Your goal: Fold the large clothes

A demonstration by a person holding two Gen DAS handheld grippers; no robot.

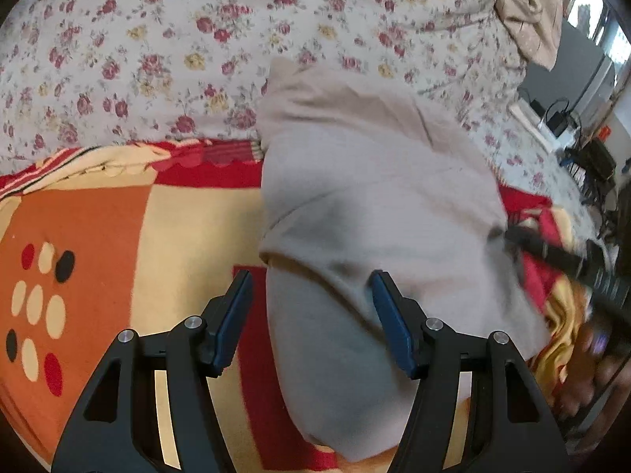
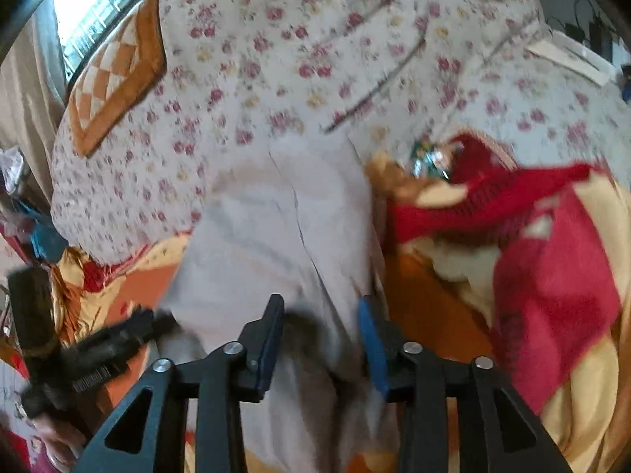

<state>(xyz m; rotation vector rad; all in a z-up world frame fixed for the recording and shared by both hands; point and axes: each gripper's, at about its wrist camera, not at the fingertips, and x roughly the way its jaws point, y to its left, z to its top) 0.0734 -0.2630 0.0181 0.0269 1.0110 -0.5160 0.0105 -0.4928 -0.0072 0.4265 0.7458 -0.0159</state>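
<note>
Beige folded fleece garment [image 1: 370, 205] lies across the orange, red and cream blanket [image 1: 118, 236], its far edge reaching the floral bedsheet [image 1: 157, 39]. Left gripper [image 1: 311, 315] stands apart, straddling the garment's left edge; right gripper [image 2: 321, 335] is apart over it, cloth between.

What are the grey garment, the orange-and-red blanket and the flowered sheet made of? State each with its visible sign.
Grey garment: looks like soft matte knit or fleece, since it falls in thick rounded folds without shine.
Orange-and-red blanket: probably plush or woolly, with a fuzzy surface and soft-edged colour blocks.
Flowered sheet: seems thin printed woven cloth, likely cotton, lying flat with fine creases. Blur leaves all three uncertain.
</note>
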